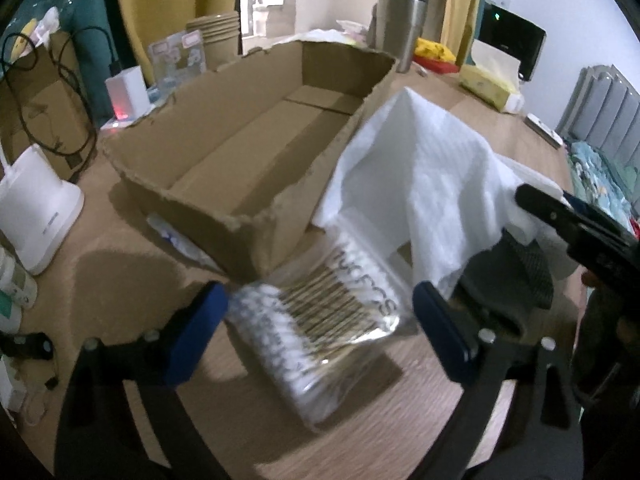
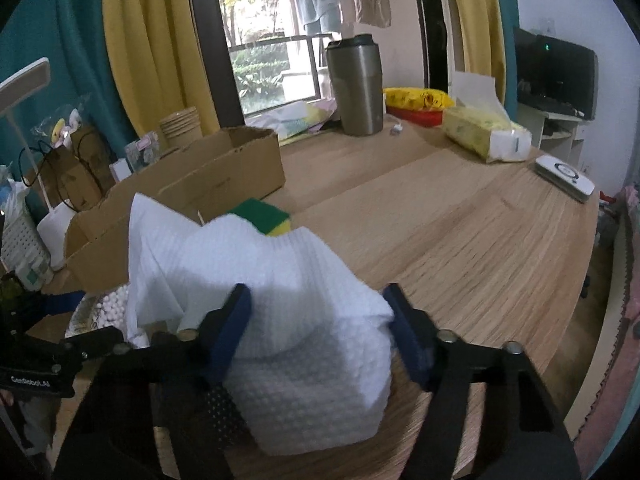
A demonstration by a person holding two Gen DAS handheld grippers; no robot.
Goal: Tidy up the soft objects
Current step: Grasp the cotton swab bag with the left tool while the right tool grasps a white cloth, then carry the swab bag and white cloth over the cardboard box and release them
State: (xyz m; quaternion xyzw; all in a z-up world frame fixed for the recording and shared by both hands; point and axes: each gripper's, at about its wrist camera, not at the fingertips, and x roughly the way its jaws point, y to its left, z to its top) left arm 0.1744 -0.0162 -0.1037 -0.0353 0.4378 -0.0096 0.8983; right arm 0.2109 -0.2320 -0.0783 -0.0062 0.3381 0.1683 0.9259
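An open cardboard box (image 1: 248, 136) stands on the wooden table; it also shows in the right wrist view (image 2: 180, 200). A clear bag of cotton swabs (image 1: 320, 332) lies in front of it, between the open fingers of my left gripper (image 1: 320, 332). My right gripper (image 2: 316, 328) is shut on a stack of white textured cloths (image 2: 288, 312), whose loose top sheet (image 1: 416, 168) rises beside the box. A green and yellow sponge (image 2: 262, 216) lies behind the cloths. A dark patterned cloth (image 1: 516, 268) lies under the white one.
A steel tumbler (image 2: 354, 84), a tissue pack (image 2: 484, 132), a yellow bag on a red item (image 2: 416, 104) and a white device (image 2: 564, 176) are at the table's far side. A white lamp base (image 1: 32, 208), paper cups (image 1: 218, 36) and cables stand left of the box.
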